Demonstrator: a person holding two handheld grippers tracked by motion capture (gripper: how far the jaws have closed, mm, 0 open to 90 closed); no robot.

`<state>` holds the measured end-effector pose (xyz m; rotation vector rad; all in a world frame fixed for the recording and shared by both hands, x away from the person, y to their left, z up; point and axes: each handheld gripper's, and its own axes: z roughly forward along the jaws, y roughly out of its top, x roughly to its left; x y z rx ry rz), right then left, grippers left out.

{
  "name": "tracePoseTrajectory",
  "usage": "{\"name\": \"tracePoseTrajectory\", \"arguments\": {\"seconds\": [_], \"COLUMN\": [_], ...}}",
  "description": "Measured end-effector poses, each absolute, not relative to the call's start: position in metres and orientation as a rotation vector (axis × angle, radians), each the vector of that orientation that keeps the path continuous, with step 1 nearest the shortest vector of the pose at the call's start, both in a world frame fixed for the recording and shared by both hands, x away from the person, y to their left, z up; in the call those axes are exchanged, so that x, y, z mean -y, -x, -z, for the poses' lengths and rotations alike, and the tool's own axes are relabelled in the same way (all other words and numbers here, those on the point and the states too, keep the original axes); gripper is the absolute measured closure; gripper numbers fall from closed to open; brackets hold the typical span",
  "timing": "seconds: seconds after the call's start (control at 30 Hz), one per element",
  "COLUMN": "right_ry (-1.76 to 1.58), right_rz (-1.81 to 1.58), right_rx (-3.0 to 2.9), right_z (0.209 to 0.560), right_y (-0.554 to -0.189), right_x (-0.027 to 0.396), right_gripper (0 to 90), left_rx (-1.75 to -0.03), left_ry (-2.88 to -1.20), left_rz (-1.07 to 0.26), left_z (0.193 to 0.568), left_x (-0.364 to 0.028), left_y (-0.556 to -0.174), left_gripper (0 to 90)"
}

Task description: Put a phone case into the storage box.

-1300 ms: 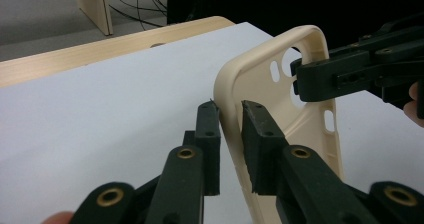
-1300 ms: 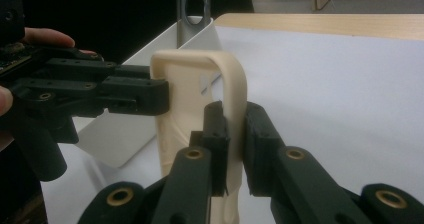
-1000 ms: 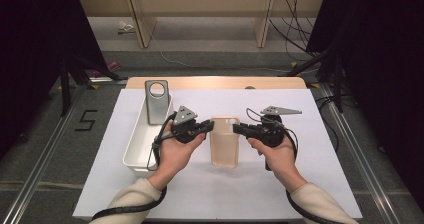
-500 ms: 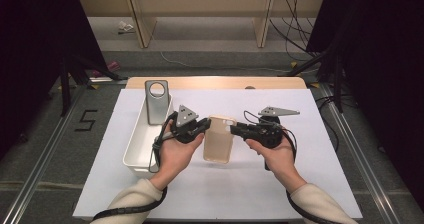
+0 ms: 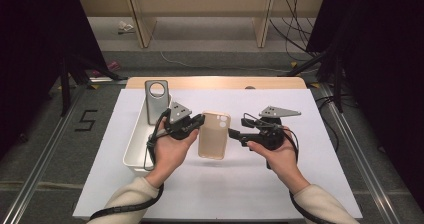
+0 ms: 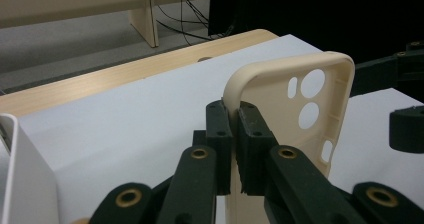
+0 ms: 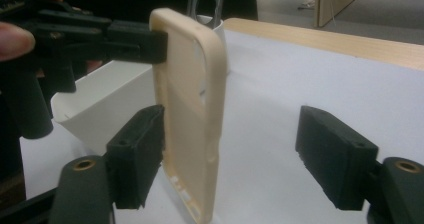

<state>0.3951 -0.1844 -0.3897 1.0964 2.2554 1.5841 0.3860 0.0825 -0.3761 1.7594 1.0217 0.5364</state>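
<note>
A beige phone case (image 5: 214,134) hangs over the white sheet at the table's middle. My left gripper (image 5: 199,120) is shut on its upper left rim; in the left gripper view the jaws (image 6: 232,109) pinch the rim of the case (image 6: 270,104) beside the camera holes. My right gripper (image 5: 234,133) stands at the case's right edge. Its jaws have just been opening. In the right gripper view they (image 7: 227,129) stand wide apart, with the case (image 7: 190,109) upright between them, close to the left jaw.
A white bin (image 5: 136,146) sits at the left of the sheet (image 5: 300,184), with a grey phone case (image 5: 156,101) leaning upright at its far end. The wooden table edge (image 5: 215,82) runs along the back. Cables trail from both grippers.
The right gripper's jaws have spread apart and let go of the beige case. The case has shifted slightly left, now held by the left gripper alone.
</note>
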Motion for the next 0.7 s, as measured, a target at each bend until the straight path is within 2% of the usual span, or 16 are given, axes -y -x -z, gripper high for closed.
{"name": "tracePoseTrajectory", "arguments": {"seconds": [0.33,0.7], "right_ry": [-1.073,-1.074], "right_rz": [-1.557,-1.517], "right_rx": [-2.256,-2.229], "right_z": [0.392,0.393], "right_y": [-0.393,-0.394], "right_x": [0.198,0.213], "right_gripper": [20.8,20.1], "left_rx": [-1.040,-1.053], "left_ry": [-1.719,-1.673], "left_rz": [-0.557,-0.567], "left_z": [0.366,0.355], "left_x": [-0.092,-0.103], "left_y": [-0.387,-0.387], "left_gripper": [85.2,85.2]}}
